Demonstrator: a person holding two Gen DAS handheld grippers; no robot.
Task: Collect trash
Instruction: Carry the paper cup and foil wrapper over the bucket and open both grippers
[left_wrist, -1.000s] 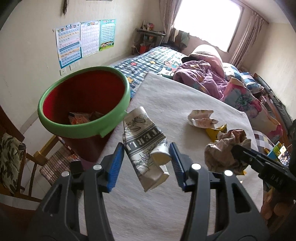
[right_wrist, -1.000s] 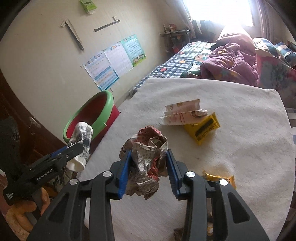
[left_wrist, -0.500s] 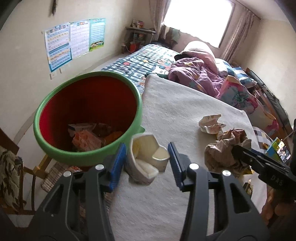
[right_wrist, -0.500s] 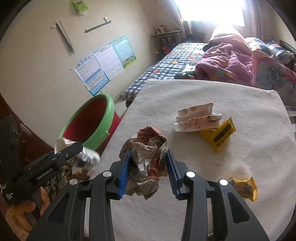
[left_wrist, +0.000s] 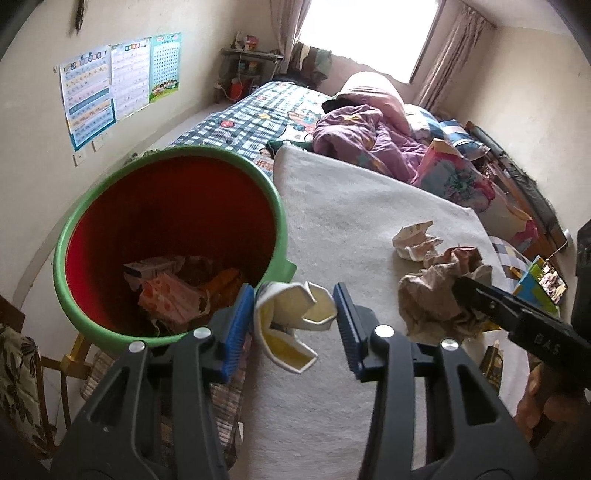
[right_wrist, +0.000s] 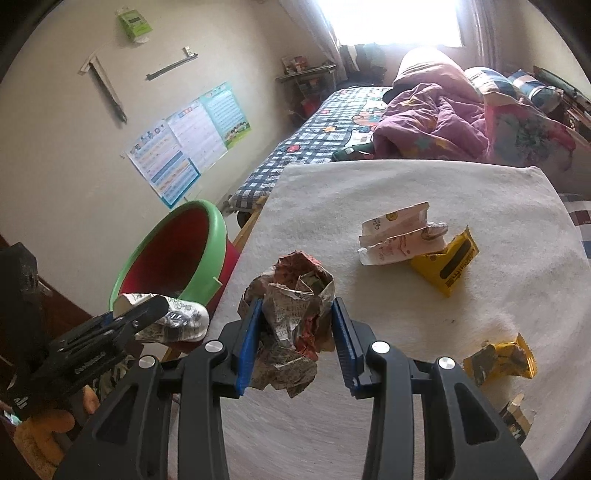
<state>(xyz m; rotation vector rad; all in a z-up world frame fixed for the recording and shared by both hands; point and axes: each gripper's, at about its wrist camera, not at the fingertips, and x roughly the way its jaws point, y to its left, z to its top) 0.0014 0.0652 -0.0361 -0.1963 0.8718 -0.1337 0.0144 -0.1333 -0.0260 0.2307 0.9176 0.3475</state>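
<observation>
Left gripper (left_wrist: 293, 325), jaws closing on the crushed white paper cup (left_wrist: 291, 328), hangs just right of the green-rimmed red bin (left_wrist: 170, 243); right gripper (right_wrist: 295, 343) pinches crumpled newspaper (right_wrist: 291, 332).

The wall posters' (left_wrist: 122, 85) print is too small to read, and a dark wrapper (right_wrist: 517, 421) is cut off at the table's (right_wrist: 424, 184) lower right edge.

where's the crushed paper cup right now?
Between the left gripper's closing jaws, the cup hangs at the table's left edge, beside the green rim of the bin, not yet over it.
</observation>
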